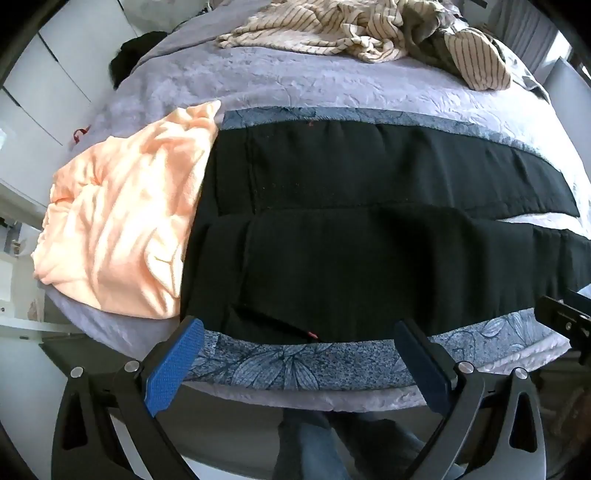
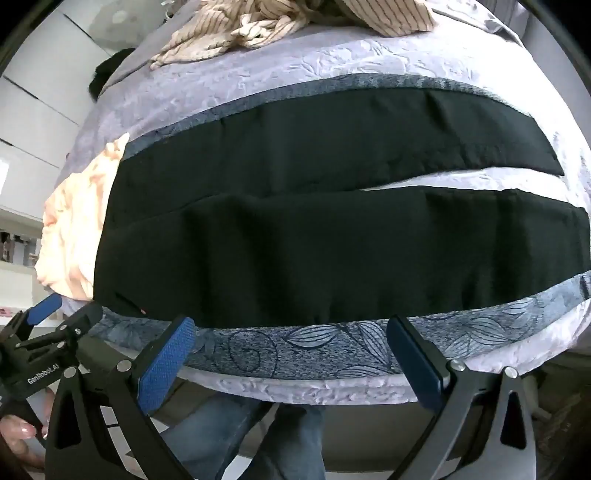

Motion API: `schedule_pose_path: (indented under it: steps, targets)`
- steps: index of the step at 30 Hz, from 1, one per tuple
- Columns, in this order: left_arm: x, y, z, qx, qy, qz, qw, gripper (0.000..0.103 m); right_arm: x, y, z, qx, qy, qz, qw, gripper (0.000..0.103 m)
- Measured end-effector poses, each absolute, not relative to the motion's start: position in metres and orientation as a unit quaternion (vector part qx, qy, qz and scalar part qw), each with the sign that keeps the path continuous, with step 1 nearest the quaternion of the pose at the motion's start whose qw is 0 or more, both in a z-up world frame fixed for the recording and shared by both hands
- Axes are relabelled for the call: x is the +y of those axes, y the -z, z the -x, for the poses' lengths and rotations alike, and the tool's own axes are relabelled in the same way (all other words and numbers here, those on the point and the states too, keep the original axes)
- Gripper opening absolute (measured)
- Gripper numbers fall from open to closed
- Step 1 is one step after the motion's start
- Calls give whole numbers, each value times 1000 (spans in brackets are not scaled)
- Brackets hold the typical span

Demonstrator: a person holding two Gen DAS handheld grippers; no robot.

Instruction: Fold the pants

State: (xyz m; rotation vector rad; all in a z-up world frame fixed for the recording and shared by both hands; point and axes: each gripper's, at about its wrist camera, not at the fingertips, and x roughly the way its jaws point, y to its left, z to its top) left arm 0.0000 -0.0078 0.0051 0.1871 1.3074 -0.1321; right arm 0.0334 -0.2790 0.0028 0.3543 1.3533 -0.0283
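A: Where do we stand? The pants (image 1: 369, 229) lie flat across the middle of both frames, both legs running toward the right, a pale gap between them at the right edge.

B: And both tools are empty. Our left gripper (image 1: 295, 354) sits at the bottom centre of its frame with fingers spread wide, just off the near edge of the pants. The right gripper (image 2: 291, 354) is the same in its own view: fingers spread, holding nothing.

A: So the first fold isn't made yet, by our reading. We'd pinch the near edge at two well-separated spots, lift evenly, and carry the near leg over onto the far one so the edges match.

B: Careful at the left of the frame, where the peach cloth (image 1: 122, 229) touches the waist end. We shouldn't catch it. The striped laundry (image 1: 332, 29) at the top is well apart.

A: Any writing?

B: "GenRobot.AI" on the left gripper's body, lower left of the right view. Nothing readable on the pants or the blanket (image 2: 332, 354).
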Motion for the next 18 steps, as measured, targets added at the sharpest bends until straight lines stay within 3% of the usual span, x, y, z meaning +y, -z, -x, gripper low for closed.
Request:
schedule_pose_path:
  steps: [18]
  targets:
    - [-19,-26,6,577,61,-91,809,103,-286,-24,-25,602,37,-147,784,103]
